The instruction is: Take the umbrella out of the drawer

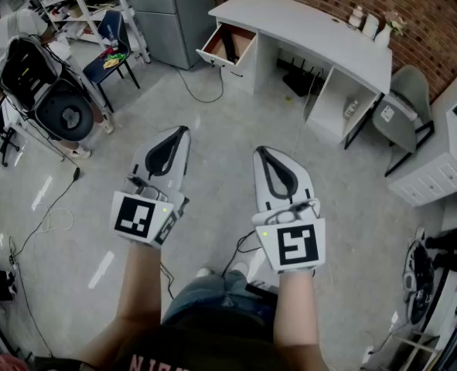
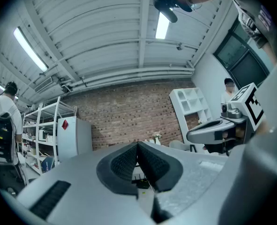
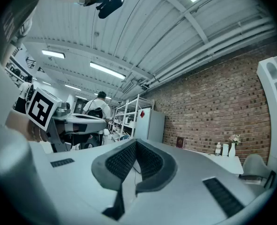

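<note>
Head view: the umbrella (image 1: pixel 230 49) is probably the dark shape lying in the open drawer (image 1: pixel 243 37) of the white desk (image 1: pixel 313 28), though it is too small to be sure. The left gripper (image 1: pixel 181 133) and right gripper (image 1: pixel 260 154) are well apart from it, each with jaws pressed together on nothing. Approach, grasp and lift-out are all left.

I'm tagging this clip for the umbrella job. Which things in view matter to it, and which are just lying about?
Job: open brown-lined drawer of the white desk; dark item inside it, too small to identify; left gripper and right gripper, both shut, empty.
Lying about: grey chair; blue chair; black floor cable; small bottles on the desk.
</note>
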`<action>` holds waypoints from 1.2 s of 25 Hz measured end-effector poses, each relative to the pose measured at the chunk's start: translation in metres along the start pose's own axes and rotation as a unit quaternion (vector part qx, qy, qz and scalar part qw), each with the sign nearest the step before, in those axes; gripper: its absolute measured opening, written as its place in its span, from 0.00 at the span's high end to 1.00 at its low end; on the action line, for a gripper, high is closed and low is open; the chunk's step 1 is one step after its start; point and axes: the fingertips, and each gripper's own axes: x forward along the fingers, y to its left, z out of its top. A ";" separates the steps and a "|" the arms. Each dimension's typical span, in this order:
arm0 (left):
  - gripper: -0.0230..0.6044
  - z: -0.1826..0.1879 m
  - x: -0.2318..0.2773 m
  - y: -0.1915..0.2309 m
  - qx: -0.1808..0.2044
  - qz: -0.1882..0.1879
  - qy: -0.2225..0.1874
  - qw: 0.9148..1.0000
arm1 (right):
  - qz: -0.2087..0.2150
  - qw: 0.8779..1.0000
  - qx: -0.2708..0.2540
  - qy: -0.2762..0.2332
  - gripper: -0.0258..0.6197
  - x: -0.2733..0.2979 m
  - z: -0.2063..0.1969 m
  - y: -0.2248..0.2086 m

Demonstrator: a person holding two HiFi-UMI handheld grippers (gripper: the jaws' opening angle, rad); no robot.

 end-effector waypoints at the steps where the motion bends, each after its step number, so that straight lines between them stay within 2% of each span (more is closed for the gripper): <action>1: 0.97 0.002 0.001 -0.002 -0.002 0.003 -0.001 1.000 | -0.001 1.000 0.002 0.002 0.97 -0.002 0.000 -0.002; 10: 0.97 0.005 -0.006 -0.020 0.001 0.017 0.000 1.000 | 0.003 1.000 0.014 0.000 0.97 -0.019 -0.005 -0.015; 18: 0.97 0.002 0.003 0.001 0.007 0.030 -0.002 1.000 | 0.014 0.999 0.027 -0.010 0.97 0.004 -0.007 -0.012; 24: 0.97 -0.016 0.033 0.038 0.002 0.034 0.000 0.999 | 0.015 1.000 0.022 0.003 0.97 0.052 -0.022 -0.020; 30: 0.97 -0.028 0.082 0.094 -0.001 0.033 0.004 0.999 | 0.020 1.000 0.012 0.012 0.97 0.126 -0.023 -0.035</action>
